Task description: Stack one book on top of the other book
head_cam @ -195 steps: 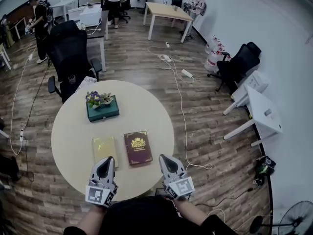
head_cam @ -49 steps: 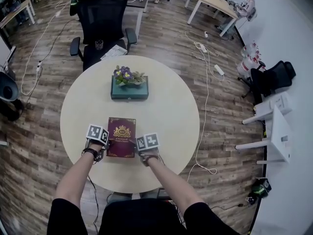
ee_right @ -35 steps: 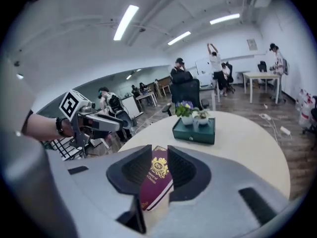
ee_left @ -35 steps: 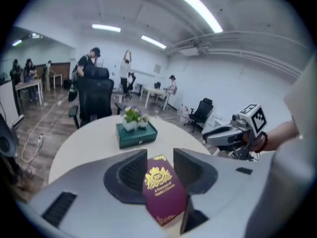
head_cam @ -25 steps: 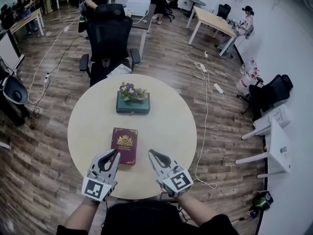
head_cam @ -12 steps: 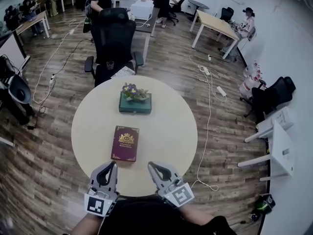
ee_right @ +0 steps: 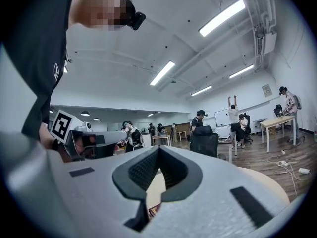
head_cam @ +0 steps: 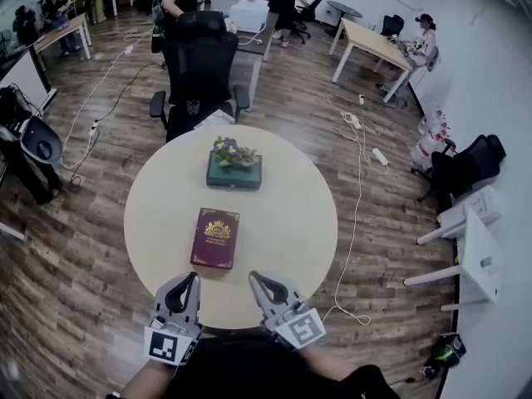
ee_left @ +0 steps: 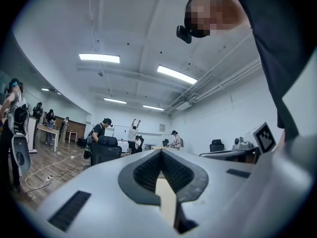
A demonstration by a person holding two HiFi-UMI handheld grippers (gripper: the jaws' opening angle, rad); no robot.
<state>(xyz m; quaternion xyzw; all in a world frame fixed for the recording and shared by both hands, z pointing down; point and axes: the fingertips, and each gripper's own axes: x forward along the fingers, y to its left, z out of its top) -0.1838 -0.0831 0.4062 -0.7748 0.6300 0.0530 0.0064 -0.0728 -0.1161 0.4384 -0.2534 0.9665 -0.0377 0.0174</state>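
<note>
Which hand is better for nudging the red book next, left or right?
Left, probably. The left gripper points at the near left corner of the red book, just short of it. The right gripper sits further off to the side. Both are shut and hold nothing.

Your right gripper [ee_right: 158, 152] blocks nearly all of the maroon book [ee_right: 154, 211] just below its tips (only one corner peeks out). Ahead of your left gripper [ee_left: 161, 155], its own body hides the book entirely. In the head view, whatever lies beneath that book can't be told, and its cover lettering is too small to read.
</note>
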